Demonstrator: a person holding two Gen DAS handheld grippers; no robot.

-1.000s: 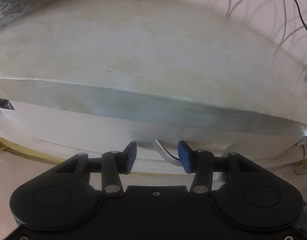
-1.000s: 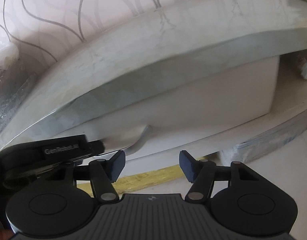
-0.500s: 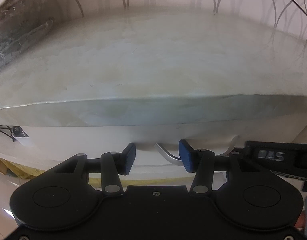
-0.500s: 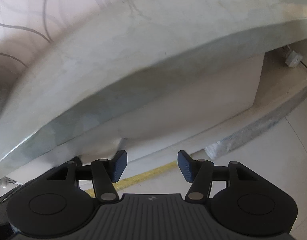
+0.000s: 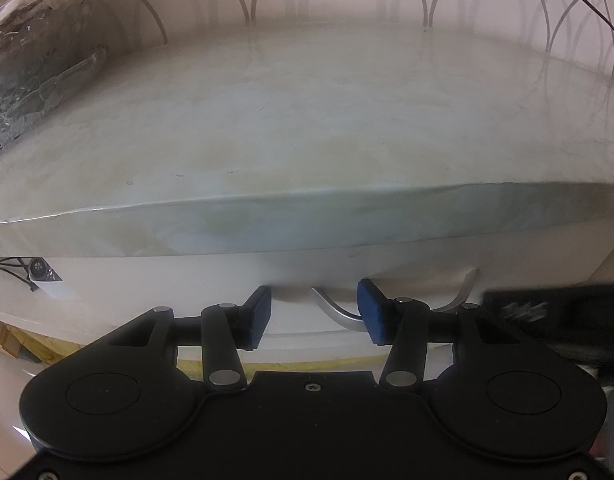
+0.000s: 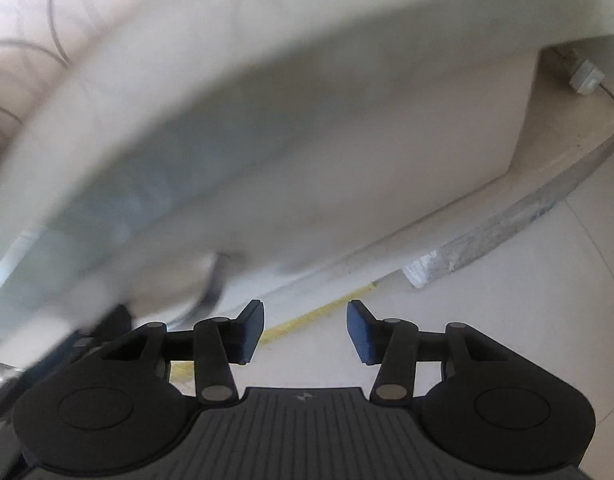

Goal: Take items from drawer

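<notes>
Drawer [image 5: 227, 280] shut under marble top [image 5: 307, 120] | left view: left gripper [image 5: 314, 314] spread, silver handle [image 5: 339, 312] between pads untouched; centre, then clamp | right view: right gripper [image 6: 305, 330] closing, empty, blurred; keep clear.

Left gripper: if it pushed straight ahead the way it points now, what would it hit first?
Most likely the metal drawer handle, which sits between the open fingers of the left gripper, nearer the right one. Just behind it is the white drawer front. Depth is hard to judge here.
</notes>
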